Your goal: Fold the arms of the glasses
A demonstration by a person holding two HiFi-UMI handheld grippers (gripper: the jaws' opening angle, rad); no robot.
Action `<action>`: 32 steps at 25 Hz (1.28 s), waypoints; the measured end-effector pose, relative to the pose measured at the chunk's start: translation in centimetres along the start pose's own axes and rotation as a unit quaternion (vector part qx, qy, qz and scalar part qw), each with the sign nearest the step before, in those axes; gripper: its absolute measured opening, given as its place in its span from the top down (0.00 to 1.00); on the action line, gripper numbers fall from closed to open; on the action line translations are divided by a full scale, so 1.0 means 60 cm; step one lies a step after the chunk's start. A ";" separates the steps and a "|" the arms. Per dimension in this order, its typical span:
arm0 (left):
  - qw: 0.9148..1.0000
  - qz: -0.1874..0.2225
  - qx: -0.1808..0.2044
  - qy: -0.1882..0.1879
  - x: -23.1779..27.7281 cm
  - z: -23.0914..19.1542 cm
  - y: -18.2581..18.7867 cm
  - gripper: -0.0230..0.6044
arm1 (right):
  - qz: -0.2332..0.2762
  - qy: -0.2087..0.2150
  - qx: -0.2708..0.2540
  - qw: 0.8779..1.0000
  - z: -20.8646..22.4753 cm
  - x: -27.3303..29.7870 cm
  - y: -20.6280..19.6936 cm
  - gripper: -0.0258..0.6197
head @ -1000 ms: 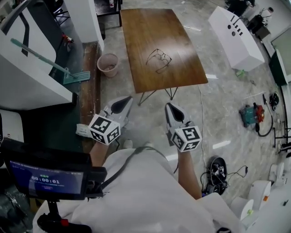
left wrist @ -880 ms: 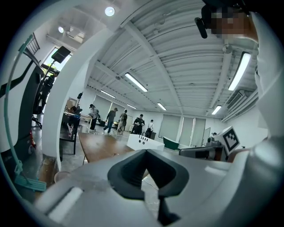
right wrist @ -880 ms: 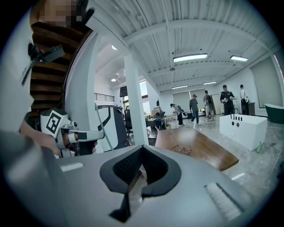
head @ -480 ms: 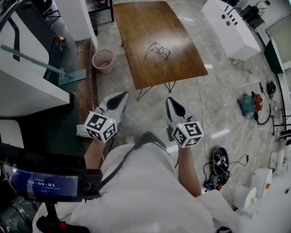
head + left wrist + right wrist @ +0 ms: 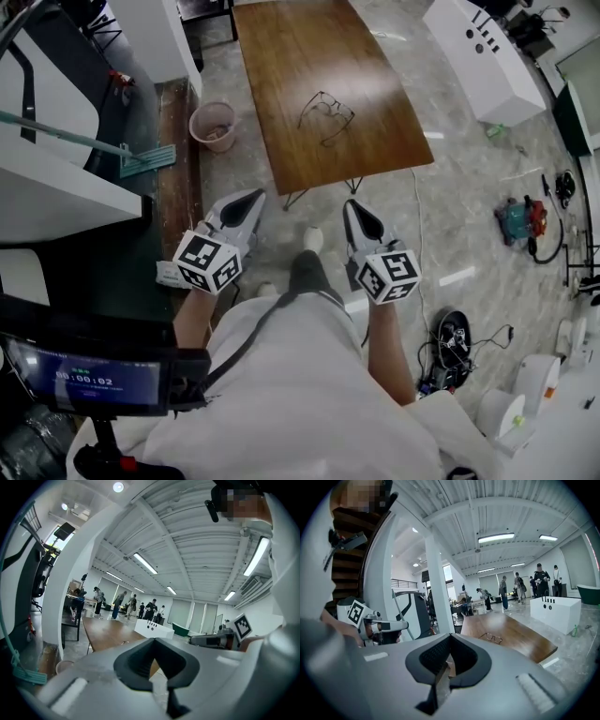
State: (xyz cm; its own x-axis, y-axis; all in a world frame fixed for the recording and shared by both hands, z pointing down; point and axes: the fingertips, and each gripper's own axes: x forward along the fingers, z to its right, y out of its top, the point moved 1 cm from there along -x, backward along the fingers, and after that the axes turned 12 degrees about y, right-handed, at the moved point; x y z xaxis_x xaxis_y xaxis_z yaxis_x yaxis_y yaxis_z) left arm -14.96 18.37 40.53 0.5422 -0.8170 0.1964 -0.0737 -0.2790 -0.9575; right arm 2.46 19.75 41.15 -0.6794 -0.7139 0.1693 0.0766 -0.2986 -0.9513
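On wood table (image 5: 281, 56), glasses (image 5: 326, 114) lie w/ arms unfolded. L gripper (image 5: 251, 197) & R gripper (image 5: 352, 206) hover well short, jaws pressed together, empty.

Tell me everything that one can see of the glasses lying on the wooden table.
The glasses have a thin dark frame, apparently of wire, with two clear rounded lenses. Both arms look unfolded and stretch toward the near edge of the table. The glasses rest around the middle of this brown wooden top, a little toward its near half. Only the tabletop touches them. Finer details are too small to tell.
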 end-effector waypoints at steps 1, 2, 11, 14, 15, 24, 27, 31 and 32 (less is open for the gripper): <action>1.000 -0.001 -0.001 0.003 0.016 -0.004 0.002 0.96 | -0.001 0.004 0.000 1.000 0.014 0.010 0.004 0.95; 1.000 -0.002 -0.001 0.007 0.033 -0.009 0.005 0.96 | -0.002 0.009 0.000 1.000 0.030 0.022 0.009 0.95; 0.999 -0.002 -0.002 0.037 0.212 -0.016 0.048 0.96 | -0.028 0.061 -0.012 0.998 0.198 0.111 0.060 0.95; 0.999 -0.004 -0.005 0.047 0.267 -0.015 0.055 0.96 | -0.038 0.085 -0.018 0.995 0.248 0.141 0.076 0.95; 0.999 -0.004 -0.005 0.053 0.288 -0.009 0.056 0.96 | -0.040 0.095 -0.019 0.994 0.267 0.146 0.080 0.95; 0.994 0.007 -0.006 0.107 0.398 -0.018 0.087 0.96 | -0.065 0.176 -0.031 0.982 0.359 0.223 0.109 0.95; 0.993 0.004 -0.010 0.121 0.403 -0.049 0.084 0.96 | -0.071 0.188 -0.031 0.979 0.362 0.263 0.106 0.95; 0.991 -0.004 -0.016 0.132 0.432 -0.095 0.078 0.96 | -0.077 0.189 -0.021 0.979 0.391 0.324 0.096 0.95; 0.991 -0.006 -0.017 0.134 0.434 -0.099 0.075 0.96 | -0.079 0.188 -0.020 0.979 0.395 0.329 0.094 0.95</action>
State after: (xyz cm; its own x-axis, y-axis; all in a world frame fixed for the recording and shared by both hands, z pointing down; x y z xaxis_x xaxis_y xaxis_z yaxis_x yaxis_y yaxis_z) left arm -6.13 -7.14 42.57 0.3022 -0.9168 0.2610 -0.0992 -0.3025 -0.9480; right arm 6.76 -11.06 45.25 -0.9015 -0.3756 0.2149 -0.0743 -0.3549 -0.9320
